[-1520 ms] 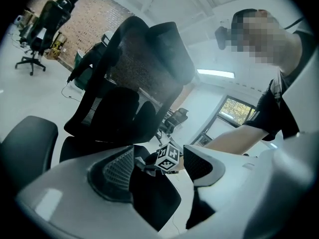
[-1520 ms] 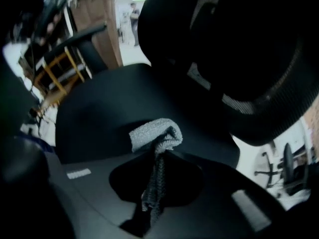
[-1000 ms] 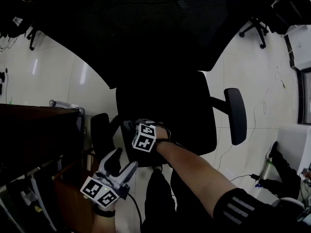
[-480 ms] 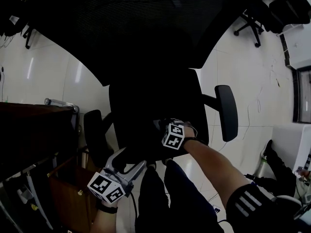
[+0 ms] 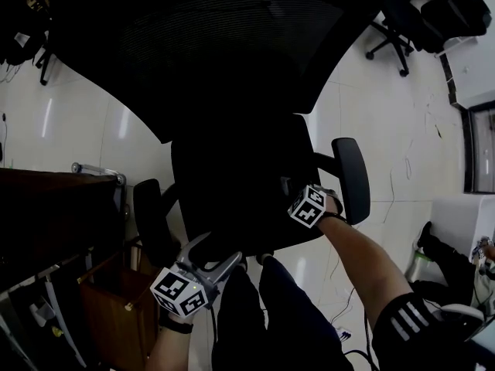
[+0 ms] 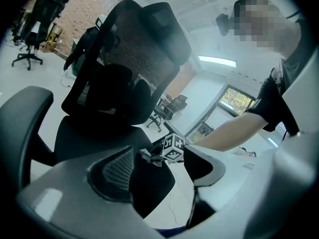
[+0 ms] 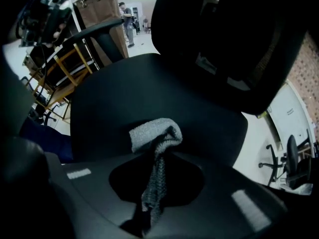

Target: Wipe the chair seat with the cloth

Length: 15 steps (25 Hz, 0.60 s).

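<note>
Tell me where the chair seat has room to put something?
The seat is bare from the cloth back to the backrest and across to the far armrest. Crowded only by the right gripper pinching the cloth and near the open left gripper.

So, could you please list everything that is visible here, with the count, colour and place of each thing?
office chair: one, black, centre
armrests: two, black, at its sides
cloth: one, grey, over the chair, held in jaws
cabinet: one, brown, left of the chair
other chairs: several, black, far across the floor
floor: white, glossy
left gripper: one, white, open, at the chair's front edge
right gripper: one, shut on the cloth
</note>
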{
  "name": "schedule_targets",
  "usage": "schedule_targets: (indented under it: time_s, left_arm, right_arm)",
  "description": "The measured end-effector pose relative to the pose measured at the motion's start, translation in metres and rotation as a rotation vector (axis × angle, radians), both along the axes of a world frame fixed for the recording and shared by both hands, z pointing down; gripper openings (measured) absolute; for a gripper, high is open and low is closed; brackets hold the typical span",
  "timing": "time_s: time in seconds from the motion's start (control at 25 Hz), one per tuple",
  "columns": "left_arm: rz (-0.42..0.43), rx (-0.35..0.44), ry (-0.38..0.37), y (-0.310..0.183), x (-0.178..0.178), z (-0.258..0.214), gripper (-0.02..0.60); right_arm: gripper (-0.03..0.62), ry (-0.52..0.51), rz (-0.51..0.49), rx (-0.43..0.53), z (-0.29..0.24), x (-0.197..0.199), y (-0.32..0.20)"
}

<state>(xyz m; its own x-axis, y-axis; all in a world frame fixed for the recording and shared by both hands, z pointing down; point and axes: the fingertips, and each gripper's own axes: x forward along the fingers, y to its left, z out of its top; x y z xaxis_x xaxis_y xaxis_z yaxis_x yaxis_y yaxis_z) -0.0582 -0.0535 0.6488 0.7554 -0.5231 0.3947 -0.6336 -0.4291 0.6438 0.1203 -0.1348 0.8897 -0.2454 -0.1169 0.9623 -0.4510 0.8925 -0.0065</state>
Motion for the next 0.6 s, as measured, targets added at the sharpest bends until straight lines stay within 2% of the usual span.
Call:
schedule_targets:
  time_s: [0.12, 0.36, 0.48, 0.6]
  left_arm:
    - [-0.02, 0.002, -0.025, 0.002, -0.016, 0.0, 0.337]
    - [-0.101, -0.01, -0.075, 0.012, -0.06, -0.004, 0.337]
    - [-0.127, -0.016, -0.082, 0.017, -0.073, 0.001, 0.337]
    - [-0.14, -0.032, -0.092, 0.026, -0.085, 0.006, 0.337]
  right_arm:
    - [0.031, -0.122, -0.063, -0.015, -0.012, -0.069, 0.016]
    - [0.031, -0.339, -0.226, -0.102, -0.032, -0.235, 0.091]
    - [0.031, -0.376, -0.266, -0.137, -0.026, -0.283, 0.119]
    - [0.031, -0.348, -0.309, -0.157, -0.017, -0.307, 0.144]
